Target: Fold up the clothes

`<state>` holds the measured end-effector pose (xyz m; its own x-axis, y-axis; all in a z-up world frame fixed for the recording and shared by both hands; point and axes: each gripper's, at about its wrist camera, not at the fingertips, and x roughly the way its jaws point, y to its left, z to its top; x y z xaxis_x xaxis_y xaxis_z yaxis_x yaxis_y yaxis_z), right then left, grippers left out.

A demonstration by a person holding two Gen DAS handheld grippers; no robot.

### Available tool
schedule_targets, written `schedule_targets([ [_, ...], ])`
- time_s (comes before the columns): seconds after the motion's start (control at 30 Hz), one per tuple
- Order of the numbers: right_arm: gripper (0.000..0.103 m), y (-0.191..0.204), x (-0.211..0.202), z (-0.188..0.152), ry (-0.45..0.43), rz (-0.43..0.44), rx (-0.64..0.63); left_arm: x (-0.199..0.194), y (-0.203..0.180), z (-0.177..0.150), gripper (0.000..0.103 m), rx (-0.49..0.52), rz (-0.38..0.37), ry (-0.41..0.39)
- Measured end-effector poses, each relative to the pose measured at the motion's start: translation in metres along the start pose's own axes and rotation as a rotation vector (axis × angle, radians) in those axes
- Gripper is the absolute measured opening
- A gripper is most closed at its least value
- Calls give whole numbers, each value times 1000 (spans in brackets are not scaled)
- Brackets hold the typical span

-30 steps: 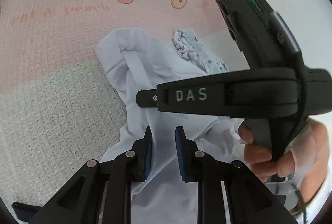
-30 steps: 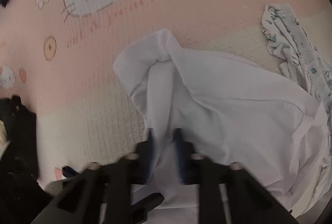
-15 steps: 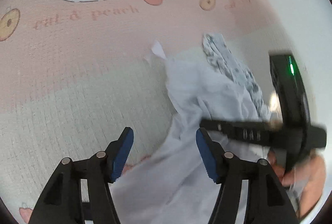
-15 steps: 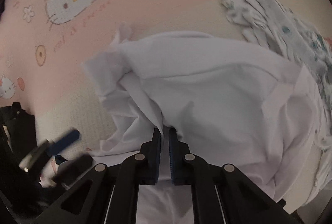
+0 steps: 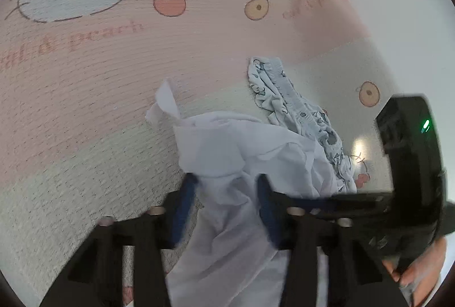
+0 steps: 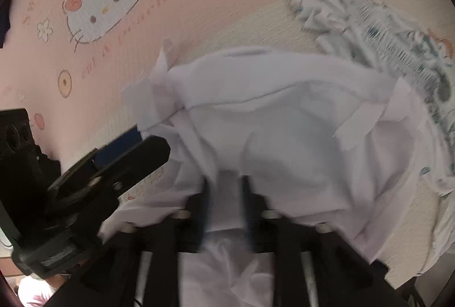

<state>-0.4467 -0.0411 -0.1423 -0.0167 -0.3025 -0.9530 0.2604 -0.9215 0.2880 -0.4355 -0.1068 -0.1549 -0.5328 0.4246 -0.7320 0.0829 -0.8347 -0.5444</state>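
From the left wrist camera, we look down on a crumpled white cotton shirt point(image 5: 250, 165) heaped on a pink and cream waffle-weave blanket printed with cartoon cats and peaches point(image 5: 85, 74). Our left gripper point(image 5: 226, 207) straddles a fold of that shirt: cloth runs up between its blue-padded fingers point(image 5: 183, 207), the jaws are closing, and blur keeps us from telling whether the pads press the fabric yet. Just beyond the shirt, touching its far edge, lies a bunched pale-blue patterned garment with a gathered waistband point(image 5: 295, 113). At the right edge the black body of our right gripper point(image 5: 409, 165) crosses the frame, a green light lit on its housing, with the person's hand point(image 5: 412, 270) wrapped round its handle below. From the right wrist camera, the same white shirt point(image 6: 284, 122) fills the middle of the picture, its collar or tab ends sticking out toward the cat print on the blanket point(image 6: 199, 8). The right gripper point(image 6: 226, 207) stands over a strip of white cloth that lies between its fingers while the jaws are opening, a clear gap on either side. The left gripper point(image 6: 122, 153) reaches in from the left, at the shirt's edge, and the patterned garment point(image 6: 369, 22) sits at upper right.
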Motion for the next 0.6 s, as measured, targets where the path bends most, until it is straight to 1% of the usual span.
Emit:
schedule_targets([
  [0.03, 43, -4, -7, 4, -34, -20, 8, 0, 0, 0, 23, 10, -2, -2],
  [0.07, 45, -9, -13, 9, -69, -13, 32, 0, 0, 0, 19, 19, -4, -6],
  [0.1, 49, -16, -21, 14, -115, 26, 76, -1, 1, 0, 19, 25, -10, -16],
  [0.13, 54, -19, -26, 18, -144, 81, 102, 0, 1, 0, 19, 25, -23, -16],
  [0.2, 58, -25, -34, 26, -196, 186, 148, 1, 1, 1, 19, 23, -38, -12],
  [0.27, 59, -21, -32, 36, -197, 255, 120, 2, -1, 1, 19, 26, -63, -8],
  [0.3, 59, -15, -26, 42, -186, 261, 88, 4, -4, 0, 19, 36, -75, -2],
  [0.33, 59, -6, -20, 47, -177, 254, 68, 6, -7, 0, 19, 51, -67, 3],
  [0.37, 59, 5, -12, 62, -165, 246, 55, 8, -11, -1, 19, 65, -60, 7],
  [0.4, 59, 9, -5, 65, -151, 236, 44, 10, -14, -1, 19, 76, -57, 12],
  [0.47, 59, 10, -2, 58, -129, 225, 20, 14, -19, -2, 19, 96, -52, 21],
  [0.53, 58, -4, -9, 40, -112, 183, -20, 16, -20, -3, 19, 86, -55, 26],
  [0.57, 57, 0, -5, 39, -112, 165, -30, 15, -19, -3, 19, 81, -53, 24],
  [0.6, 48, -6, -7, 30, -107, 148, -31, 14, -18, -4, 19, 77, -51, 22],
])
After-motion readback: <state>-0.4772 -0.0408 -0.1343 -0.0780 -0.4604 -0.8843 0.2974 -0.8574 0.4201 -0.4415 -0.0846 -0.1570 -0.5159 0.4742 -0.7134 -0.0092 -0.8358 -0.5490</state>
